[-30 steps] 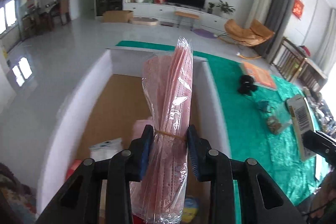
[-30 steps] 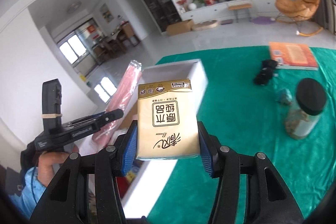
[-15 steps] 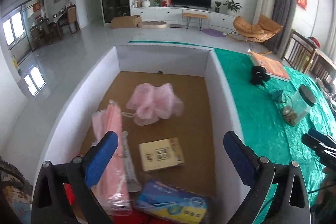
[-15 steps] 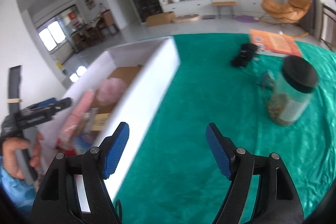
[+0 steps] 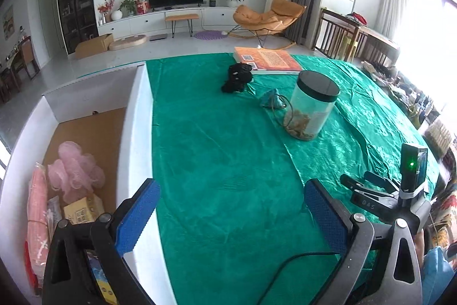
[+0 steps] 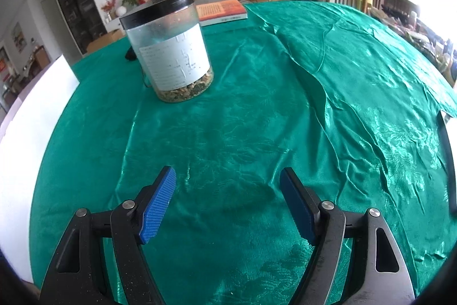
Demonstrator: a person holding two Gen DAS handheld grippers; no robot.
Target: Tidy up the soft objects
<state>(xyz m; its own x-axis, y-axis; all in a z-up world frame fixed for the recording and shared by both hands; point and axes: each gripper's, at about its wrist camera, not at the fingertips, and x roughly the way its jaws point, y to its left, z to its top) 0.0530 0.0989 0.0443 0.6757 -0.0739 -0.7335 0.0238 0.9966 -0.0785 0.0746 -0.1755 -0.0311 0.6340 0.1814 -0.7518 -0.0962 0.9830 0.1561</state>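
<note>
The soft things lie in a white-walled box (image 5: 137, 116) with a brown cardboard floor, at the left edge of the worktop (image 5: 228, 162): one pink mesh bath pouf (image 5: 74, 170), one pink wrapped bundle (image 5: 37, 205) along the near-left wall, one tan tissue packet (image 5: 82, 212) just in front of the pouf, and a blue-and-yellow packet (image 5: 100, 276) partly hidden behind the left hand-held gripper (image 5: 231, 215). That gripper's jaws have just been opening; they stand wide apart with nothing between them, over the green cloth beside the box wall. The right hand-held gripper (image 6: 227, 205) has also just been opening, its blue pads apart and empty above bare green cloth.

Farther out on the cloth stand one clear jar (image 6: 170, 47) with a black lid and white label, one small teal item (image 5: 271, 100) with a loop of cord touching the jar's base, one black bundle (image 5: 237, 77), and one orange book (image 5: 265, 62) at the far edge.
</note>
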